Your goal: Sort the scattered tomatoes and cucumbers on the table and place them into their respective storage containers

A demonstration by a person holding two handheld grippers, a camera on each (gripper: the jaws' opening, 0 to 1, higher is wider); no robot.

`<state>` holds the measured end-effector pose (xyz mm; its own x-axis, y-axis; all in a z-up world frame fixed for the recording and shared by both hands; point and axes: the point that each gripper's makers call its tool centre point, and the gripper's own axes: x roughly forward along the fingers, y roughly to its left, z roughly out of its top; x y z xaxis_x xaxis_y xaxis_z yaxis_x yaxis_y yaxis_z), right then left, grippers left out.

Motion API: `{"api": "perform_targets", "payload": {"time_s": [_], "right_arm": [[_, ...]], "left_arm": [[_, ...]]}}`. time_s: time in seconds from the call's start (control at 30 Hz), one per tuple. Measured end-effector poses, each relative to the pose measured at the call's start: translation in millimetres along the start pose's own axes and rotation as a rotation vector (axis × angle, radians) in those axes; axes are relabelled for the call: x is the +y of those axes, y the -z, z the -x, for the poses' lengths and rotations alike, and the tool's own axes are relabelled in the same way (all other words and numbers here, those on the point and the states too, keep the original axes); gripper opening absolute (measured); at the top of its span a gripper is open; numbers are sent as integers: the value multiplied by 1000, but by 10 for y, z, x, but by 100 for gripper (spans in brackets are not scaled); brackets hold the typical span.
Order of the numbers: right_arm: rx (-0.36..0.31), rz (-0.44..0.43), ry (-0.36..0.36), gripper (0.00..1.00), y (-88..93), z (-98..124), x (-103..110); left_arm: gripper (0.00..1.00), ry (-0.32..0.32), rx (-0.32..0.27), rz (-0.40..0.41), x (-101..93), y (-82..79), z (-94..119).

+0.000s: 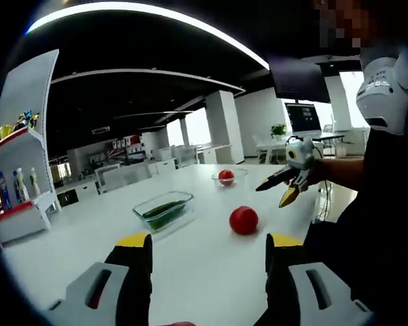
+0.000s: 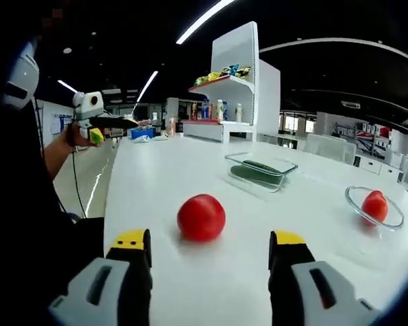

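A loose red tomato (image 1: 244,220) (image 2: 201,217) lies on the white table (image 1: 88,224) (image 2: 149,176). My left gripper (image 1: 209,243) is open just short of it, with nothing between the jaws. My right gripper (image 2: 209,241) is open too, its jaws either side of the tomato and slightly short of it. A clear rectangular container (image 1: 182,199) (image 2: 239,160) holds a dark green cucumber (image 1: 161,212) (image 2: 256,174). A clear round bowl (image 1: 239,174) (image 2: 356,200) holds another tomato (image 1: 226,176) (image 2: 374,204). Each gripper appears in the other's view, held above the table edge: right gripper (image 1: 271,195), left gripper (image 2: 119,128).
A white shelf unit (image 1: 24,146) (image 2: 234,88) with bottles and packets stands past the table's end. The person's dark body (image 1: 387,224) (image 2: 27,224) stands along one table side. A monitor (image 1: 302,117), desks and chairs lie further off.
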<state>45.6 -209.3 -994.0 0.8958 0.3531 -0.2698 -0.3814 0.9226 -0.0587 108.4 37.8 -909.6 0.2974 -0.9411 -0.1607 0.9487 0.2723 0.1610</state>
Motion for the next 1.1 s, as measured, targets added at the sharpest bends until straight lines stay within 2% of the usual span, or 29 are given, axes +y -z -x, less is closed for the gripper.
{"api": "perform_targets", "payload": {"time_s": [0.43, 0.7, 0.9, 1.0, 1.03, 1.1], "right_arm": [[24, 18, -79, 71, 65, -448, 34], [36, 67, -133, 71, 70, -739, 218], [46, 84, -145, 69, 73, -831, 267], [46, 81, -147, 68, 78, -843, 266], [50, 78, -146, 59, 105, -879, 277], [61, 83, -152, 59, 165, -907, 278]], "left_arm": [[70, 40, 55, 18, -91, 149, -59], [68, 32, 79, 29, -54, 244, -46], [68, 59, 71, 24, -98, 232, -46], [68, 69, 76, 17, -111, 238, -47], [67, 66, 76, 23, -61, 271, -39], [67, 77, 69, 31, -81, 273, -42]]}}
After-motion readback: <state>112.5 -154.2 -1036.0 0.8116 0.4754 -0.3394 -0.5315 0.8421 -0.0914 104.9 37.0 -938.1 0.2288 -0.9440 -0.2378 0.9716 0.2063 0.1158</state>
